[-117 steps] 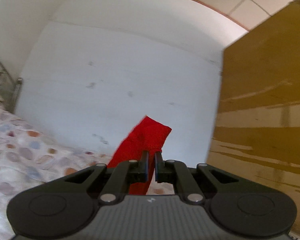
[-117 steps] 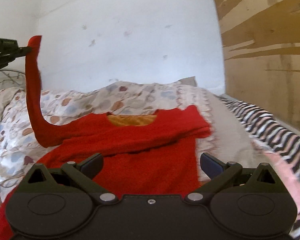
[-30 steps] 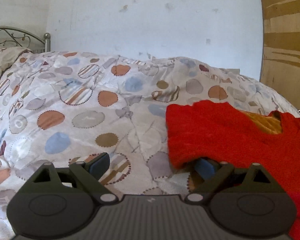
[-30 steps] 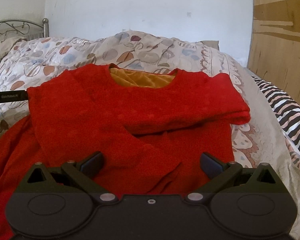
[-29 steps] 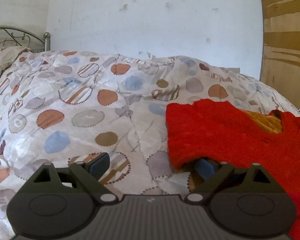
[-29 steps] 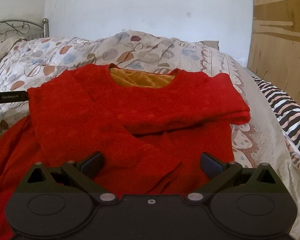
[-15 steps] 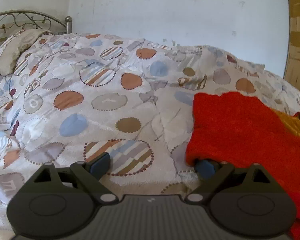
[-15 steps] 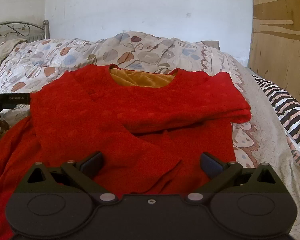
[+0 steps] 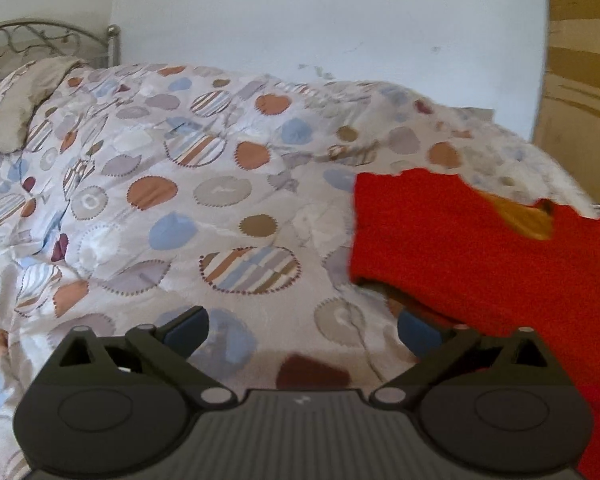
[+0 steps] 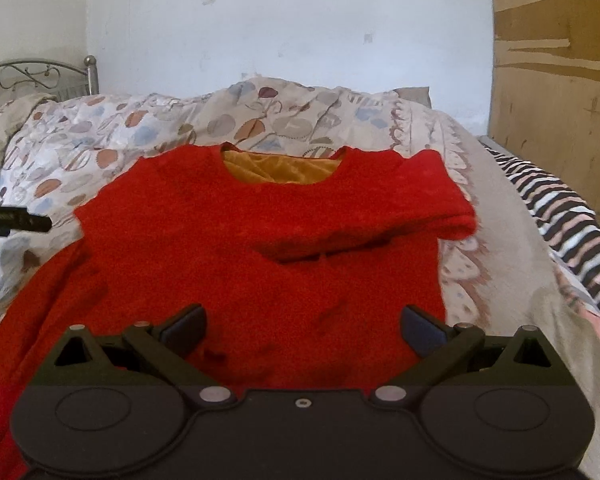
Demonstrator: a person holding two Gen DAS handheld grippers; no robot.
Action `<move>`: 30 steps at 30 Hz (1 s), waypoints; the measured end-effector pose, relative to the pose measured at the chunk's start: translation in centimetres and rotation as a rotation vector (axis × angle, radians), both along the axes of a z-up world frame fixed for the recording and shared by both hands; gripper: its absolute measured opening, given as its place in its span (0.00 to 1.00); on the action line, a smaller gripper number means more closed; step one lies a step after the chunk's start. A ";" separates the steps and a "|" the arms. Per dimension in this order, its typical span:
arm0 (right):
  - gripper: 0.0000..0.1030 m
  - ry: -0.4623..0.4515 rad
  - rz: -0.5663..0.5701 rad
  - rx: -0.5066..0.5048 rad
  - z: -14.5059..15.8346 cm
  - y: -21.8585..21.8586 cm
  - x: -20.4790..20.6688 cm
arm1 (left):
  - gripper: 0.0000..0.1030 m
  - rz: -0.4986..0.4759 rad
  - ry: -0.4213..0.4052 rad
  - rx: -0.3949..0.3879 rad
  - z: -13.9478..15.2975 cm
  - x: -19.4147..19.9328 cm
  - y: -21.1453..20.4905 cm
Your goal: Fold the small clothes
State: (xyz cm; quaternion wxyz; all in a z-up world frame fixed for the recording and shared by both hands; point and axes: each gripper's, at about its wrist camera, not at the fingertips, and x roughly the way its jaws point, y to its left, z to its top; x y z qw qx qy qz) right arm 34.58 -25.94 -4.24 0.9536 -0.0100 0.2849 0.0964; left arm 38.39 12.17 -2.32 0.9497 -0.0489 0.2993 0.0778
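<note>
A red sweater (image 10: 260, 248) with an orange lining at the neck lies flat on the bed, both sleeves folded across its chest. My right gripper (image 10: 302, 326) is open and empty, just above the sweater's lower part. My left gripper (image 9: 302, 326) is open and empty over the quilt, just left of the sweater's folded left edge (image 9: 480, 252); its right finger sits close under that edge. The left gripper's tip (image 10: 16, 220) shows at the left edge of the right wrist view.
The bed carries a patterned quilt (image 9: 160, 200) with coloured circles. A metal headboard (image 9: 40, 36) and a pillow (image 9: 16, 112) are at the far left. A zebra-striped cloth (image 10: 560, 216) lies on the right. A wooden board (image 10: 556, 80) stands beside the white wall.
The left gripper let go of the sleeve, which now lies across the sweater, and has drawn back leftward off the red edge. The right gripper stayed open and moved slightly nearer.
</note>
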 end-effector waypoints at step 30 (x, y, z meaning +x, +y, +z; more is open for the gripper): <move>0.18 0.014 -0.103 0.189 -0.9 -4.2 -11.1 | 0.23 -0.329 0.167 -0.251 -4.1 -9.4 -1.9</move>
